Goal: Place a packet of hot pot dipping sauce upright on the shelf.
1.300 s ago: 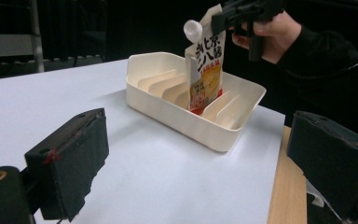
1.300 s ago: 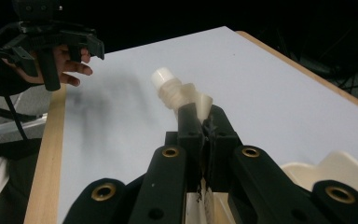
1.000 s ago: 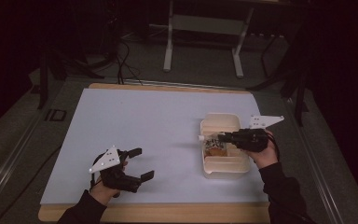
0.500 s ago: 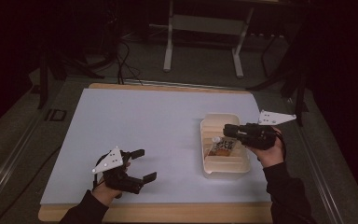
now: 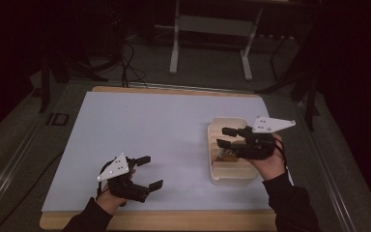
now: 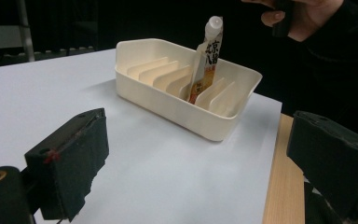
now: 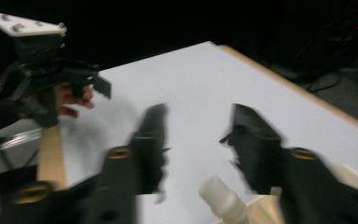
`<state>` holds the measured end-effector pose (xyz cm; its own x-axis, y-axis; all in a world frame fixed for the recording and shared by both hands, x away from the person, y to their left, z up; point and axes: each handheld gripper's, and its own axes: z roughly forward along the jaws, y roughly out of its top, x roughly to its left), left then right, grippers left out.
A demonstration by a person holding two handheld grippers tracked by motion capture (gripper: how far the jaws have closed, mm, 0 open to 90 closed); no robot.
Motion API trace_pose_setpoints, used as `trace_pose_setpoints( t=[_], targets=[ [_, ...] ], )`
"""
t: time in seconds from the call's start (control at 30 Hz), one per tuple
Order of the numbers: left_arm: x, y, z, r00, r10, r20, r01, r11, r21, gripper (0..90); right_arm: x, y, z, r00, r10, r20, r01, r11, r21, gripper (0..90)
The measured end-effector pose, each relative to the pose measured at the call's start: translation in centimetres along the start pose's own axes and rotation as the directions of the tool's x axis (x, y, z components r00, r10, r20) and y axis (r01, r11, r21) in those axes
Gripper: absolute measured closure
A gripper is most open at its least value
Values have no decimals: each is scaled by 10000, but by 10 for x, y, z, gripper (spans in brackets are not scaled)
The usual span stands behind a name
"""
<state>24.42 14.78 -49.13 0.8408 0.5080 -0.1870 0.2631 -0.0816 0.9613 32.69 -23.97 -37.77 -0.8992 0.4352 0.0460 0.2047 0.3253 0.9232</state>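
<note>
- The cream rack tray (image 5: 232,173) sits on the bench (image 5: 140,130) towards its right side, and it serves as the landmark here: its upright dividers form slots that keep slim things on edge.
- The sauce pouch (image 6: 205,60) stands in one of the tray's middle slots, leaning a little against a divider with its white cap up; the slot walls are what hold it upright, so it needs no grip now.
- The right hand-held gripper (image 5: 224,137) hangs just above the tray, over the pouch. Its jaws have just been opening and stand spread, with nothing pinched between them; in the right gripper view the pouch's cap (image 7: 223,198) lies below the gap, free of the pads. I judge this a release after seating the pouch.
- The left hand-held gripper (image 5: 150,171) rests well to the left of the tray, near the bench's front edge, jaws spread and empty, probably parked clear of the work.
</note>
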Motion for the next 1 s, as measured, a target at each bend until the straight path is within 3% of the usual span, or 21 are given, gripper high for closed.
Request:
trace_pose_setpoints(
  t=[0.17,0.3,0.53,0.6,1.0],
  targets=[
    [-2,0,0,10000,55,9,-55,10000,70,59,13,1,7,9989,37,460,-31,9999,-123,247],
    [-2,-1,0,10000,34,-5,-34,10000,85,59,20,-3,13,9997,179,171,-179,9998,-16,158],
    [-2,-2,-1,10000,7,-50,-7,10000,76,59,32,-10,21,9998,144,119,-142,9998,-130,141],
    [-1,-3,-1,10000,29,-66,-28,9999,145,59,37,-17,24,9993,301,-214,-302,9995,-21,140],
    [1,-4,-3,9999,26,-167,-24,10000,86,59,61,-41,23,9959,561,-713,-548,9983,191,143]
  ],
)
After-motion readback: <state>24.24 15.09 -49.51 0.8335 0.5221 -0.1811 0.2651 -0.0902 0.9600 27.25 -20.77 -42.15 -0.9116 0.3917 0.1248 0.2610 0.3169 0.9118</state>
